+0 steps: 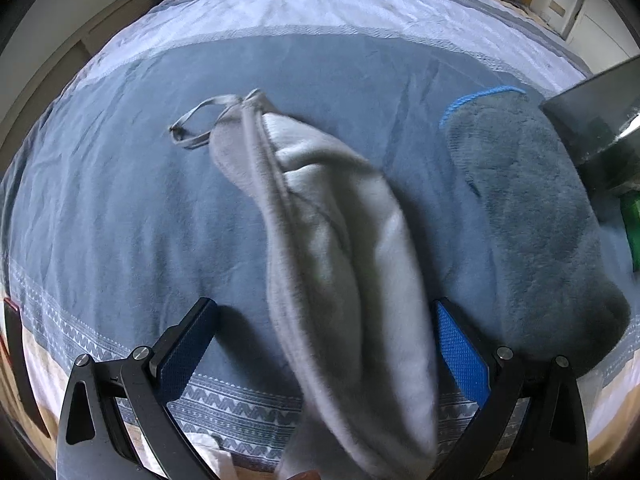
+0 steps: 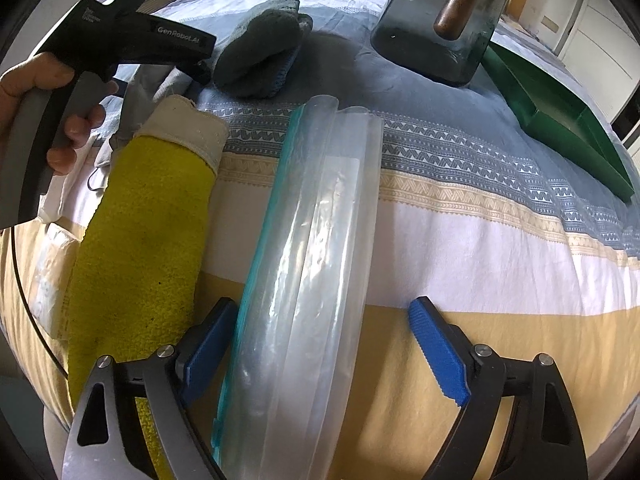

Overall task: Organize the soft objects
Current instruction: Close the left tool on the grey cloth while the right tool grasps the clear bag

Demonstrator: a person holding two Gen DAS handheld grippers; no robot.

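Observation:
In the left wrist view a light grey cloth with a hanging loop (image 1: 332,248) lies on the bed and runs down between the fingers of my left gripper (image 1: 324,344), whose jaws stand wide apart around it. A dark grey fluffy mitt with blue trim (image 1: 528,216) lies to its right; it also shows in the right wrist view (image 2: 260,52). In the right wrist view a clear zip bag with a teal edge (image 2: 308,280) runs between the wide-open fingers of my right gripper (image 2: 320,344). A yellow towel (image 2: 140,248) lies to the left of the bag.
The striped blue, white and tan bedspread (image 2: 500,240) covers the bed. A green tray (image 2: 560,120) sits at the right. A dark glass container with a brown handle (image 2: 440,20) stands at the top. The left gripper's body and the hand holding it (image 2: 80,60) are at upper left.

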